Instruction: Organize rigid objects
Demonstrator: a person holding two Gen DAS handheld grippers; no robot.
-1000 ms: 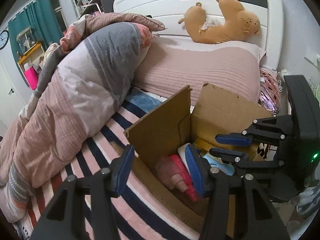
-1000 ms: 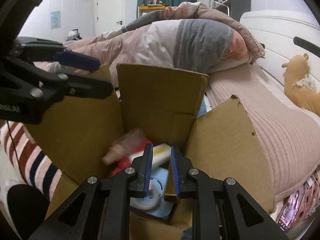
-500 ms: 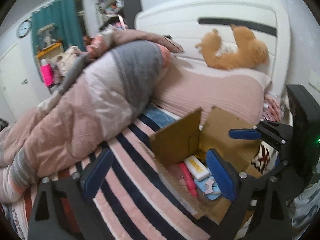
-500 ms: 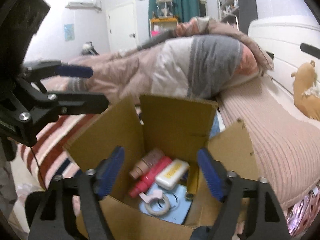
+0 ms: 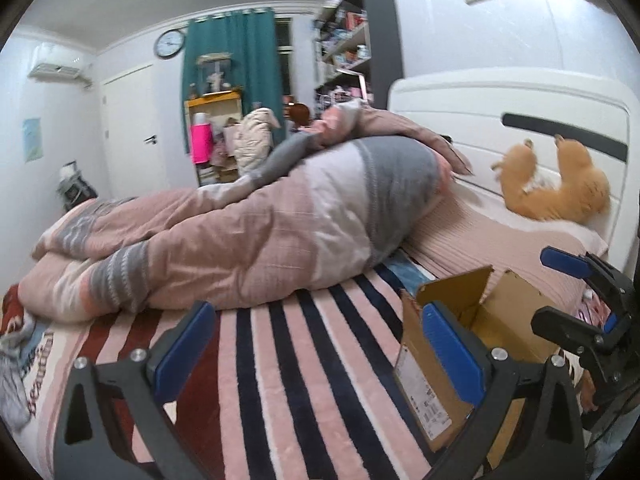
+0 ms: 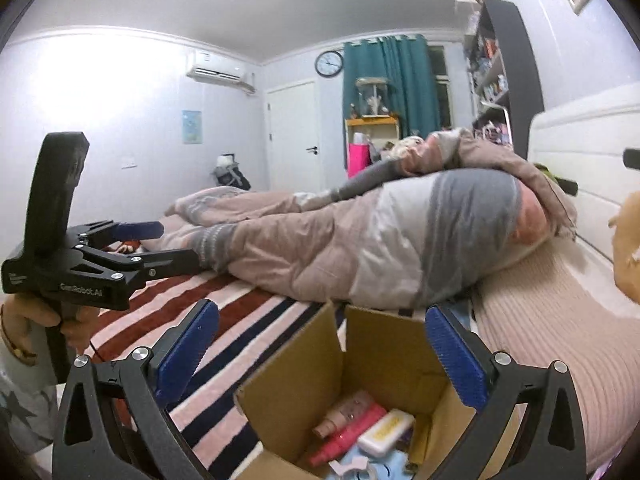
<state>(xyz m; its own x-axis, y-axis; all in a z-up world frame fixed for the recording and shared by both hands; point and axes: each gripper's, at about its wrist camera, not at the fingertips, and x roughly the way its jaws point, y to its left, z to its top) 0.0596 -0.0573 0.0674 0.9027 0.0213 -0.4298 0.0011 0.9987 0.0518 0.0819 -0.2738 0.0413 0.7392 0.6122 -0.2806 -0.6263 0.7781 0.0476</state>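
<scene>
- Right wrist view, nearest: right gripper (image 6: pixel 322 354) with blue-padded fingers (image 6: pixel 456 356) spread wide and opening, nothing gripped, hanging above an open cardboard box (image 6: pixel 288 392).
- Down inside the box: a beige tube (image 6: pixel 344 410), a pink bottle (image 6: pixel 346 436), a white-and-yellow bottle (image 6: pixel 386 430), a roll of tape (image 6: pixel 352 470) and something pale blue beneath, partly cut off by the frame edge.
- Box resting on a striped blanket (image 6: pixel 224 320) on the bed, flaps up.
- Off to the left of that view: left gripper (image 6: pixel 168 246) held in a hand (image 6: pixel 44 318), fingers apart and opening, empty.
- Left wrist view, nearest: left gripper (image 5: pixel 318 344) fingers (image 5: pixel 184 350) wide over the striped blanket (image 5: pixel 304 364), box (image 5: pixel 436 376) at lower right, just beyond the right-hand finger; right gripper (image 5: pixel 578 296) at the far right edge.
- Farther: a bunched pink and grey duvet (image 5: pixel 280 224) across the bed.
- Against the white headboard (image 5: pixel 500 112): an orange plush toy (image 5: pixel 560 188).
- Farthest: teal curtain (image 5: pixel 232 68), wall clock (image 5: pixel 169 43), bookshelf (image 5: pixel 360 36).
</scene>
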